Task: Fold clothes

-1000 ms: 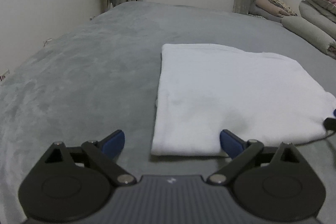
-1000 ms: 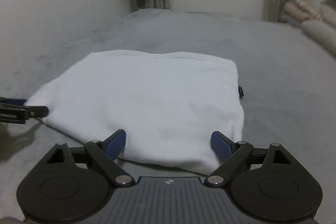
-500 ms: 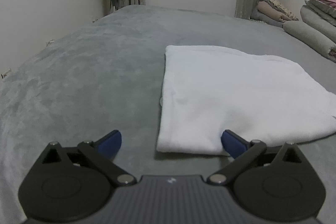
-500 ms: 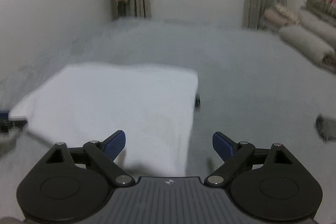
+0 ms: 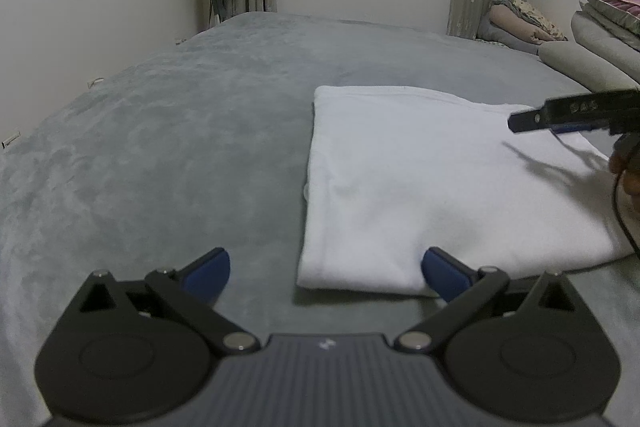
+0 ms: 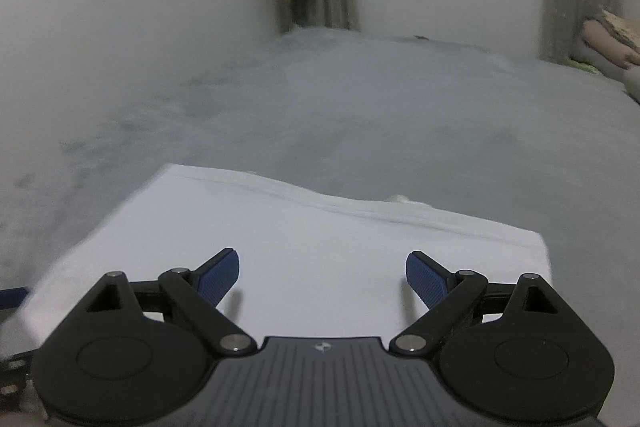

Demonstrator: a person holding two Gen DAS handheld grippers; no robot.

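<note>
White garment (image 5: 436, 183) lay folded flat on the grey bed (image 5: 168, 147). Your left gripper (image 5: 326, 269) and right gripper (image 6: 322, 273) both hovered with fingers wide, empty. Next likely called for gripping an edge to fold again.

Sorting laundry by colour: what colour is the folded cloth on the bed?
White; the folded cloth shows best in the left wrist view.

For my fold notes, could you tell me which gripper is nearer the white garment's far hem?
Right. The right gripper hangs over the white garment toward its hem; the left gripper sits at the near corner.
</note>
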